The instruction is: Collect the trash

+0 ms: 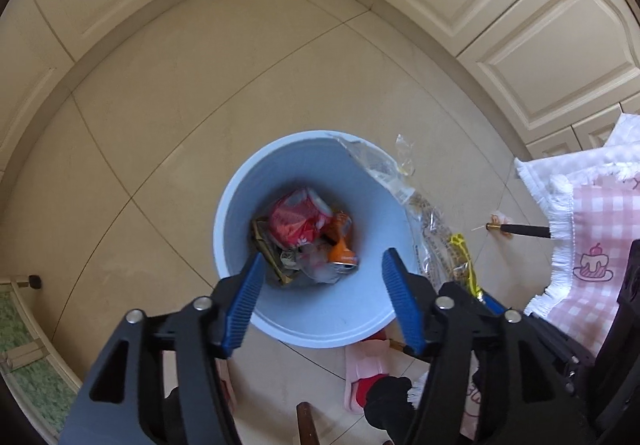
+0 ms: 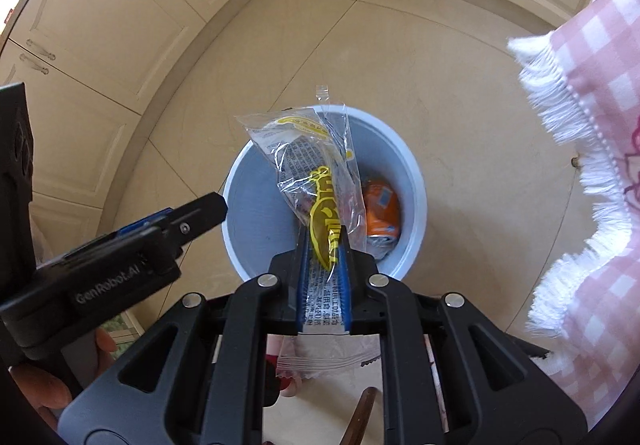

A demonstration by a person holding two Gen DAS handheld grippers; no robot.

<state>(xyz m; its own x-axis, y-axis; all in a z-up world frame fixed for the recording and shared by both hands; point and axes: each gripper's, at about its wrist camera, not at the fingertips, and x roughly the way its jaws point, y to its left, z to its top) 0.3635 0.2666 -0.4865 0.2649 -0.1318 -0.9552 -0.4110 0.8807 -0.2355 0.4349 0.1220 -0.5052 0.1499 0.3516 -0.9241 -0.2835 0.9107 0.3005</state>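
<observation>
Hanging over the blue bin (image 2: 412, 181), a clear wrapper (image 2: 312, 181) with yellow print and black text is pinched in the right gripper (image 2: 325, 245). Left gripper (image 1: 323, 265) jaws are spread, empty, above crushed cans (image 1: 304, 223) in the bin.

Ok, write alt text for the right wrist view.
The right gripper pinches a clear plastic wrapper with yellow print above a pale blue bin that holds an orange can. The left gripper reaches in from the left, and a pink checked cloth hangs at the right.
</observation>
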